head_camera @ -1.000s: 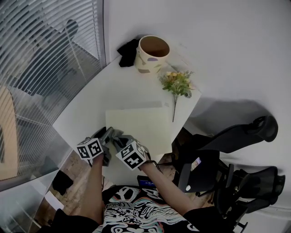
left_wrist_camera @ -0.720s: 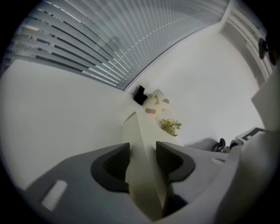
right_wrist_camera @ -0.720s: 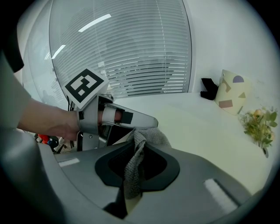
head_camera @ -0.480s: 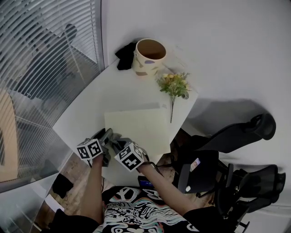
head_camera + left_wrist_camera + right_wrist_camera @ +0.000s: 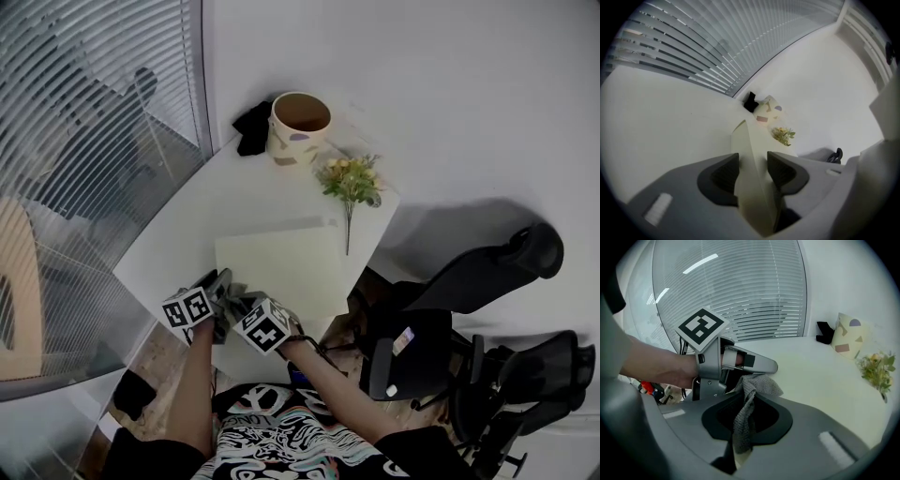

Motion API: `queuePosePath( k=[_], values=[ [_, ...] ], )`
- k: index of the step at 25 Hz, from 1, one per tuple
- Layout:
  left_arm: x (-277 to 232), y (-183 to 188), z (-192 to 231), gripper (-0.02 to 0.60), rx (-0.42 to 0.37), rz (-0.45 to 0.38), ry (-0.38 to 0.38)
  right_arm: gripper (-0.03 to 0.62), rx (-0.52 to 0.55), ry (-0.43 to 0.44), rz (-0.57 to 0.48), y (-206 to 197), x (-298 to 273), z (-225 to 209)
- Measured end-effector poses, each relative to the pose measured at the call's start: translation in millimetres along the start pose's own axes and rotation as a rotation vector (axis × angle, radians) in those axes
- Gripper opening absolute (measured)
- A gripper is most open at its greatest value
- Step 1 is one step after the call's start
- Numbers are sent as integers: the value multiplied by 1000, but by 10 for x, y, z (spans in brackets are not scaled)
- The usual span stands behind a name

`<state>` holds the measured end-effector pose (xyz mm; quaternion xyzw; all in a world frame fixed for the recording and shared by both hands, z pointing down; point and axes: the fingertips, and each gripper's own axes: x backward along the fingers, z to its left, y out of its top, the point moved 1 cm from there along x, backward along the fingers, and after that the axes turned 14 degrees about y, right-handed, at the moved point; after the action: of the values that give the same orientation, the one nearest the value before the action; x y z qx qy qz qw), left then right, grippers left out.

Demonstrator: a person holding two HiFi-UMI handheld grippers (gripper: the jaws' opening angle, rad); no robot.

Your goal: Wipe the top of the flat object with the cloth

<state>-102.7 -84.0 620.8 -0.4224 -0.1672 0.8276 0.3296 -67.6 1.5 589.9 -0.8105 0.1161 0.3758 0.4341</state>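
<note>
While the board's [image 5: 281, 262] near corner is hiding beneath them, my left gripper [image 5: 752, 165] is clamping its edge and my right gripper [image 5: 747, 403] is clamping the cloth [image 5: 761, 384].

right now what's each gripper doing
Left gripper: shut on the flat board edge.
Right gripper: shut on the grey cloth.

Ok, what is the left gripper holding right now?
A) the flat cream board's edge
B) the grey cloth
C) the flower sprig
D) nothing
A: the left gripper has its jaws shut on the flat cream board, while the grey cloth hangs in the right gripper.
</note>
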Motion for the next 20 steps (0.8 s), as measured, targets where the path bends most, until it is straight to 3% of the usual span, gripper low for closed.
queuePosePath(
  k=[20],
  values=[
    [8, -15, -11, 238, -16, -7, 18, 31, -46, 57, 14, -148, 59, 145]
  ],
)
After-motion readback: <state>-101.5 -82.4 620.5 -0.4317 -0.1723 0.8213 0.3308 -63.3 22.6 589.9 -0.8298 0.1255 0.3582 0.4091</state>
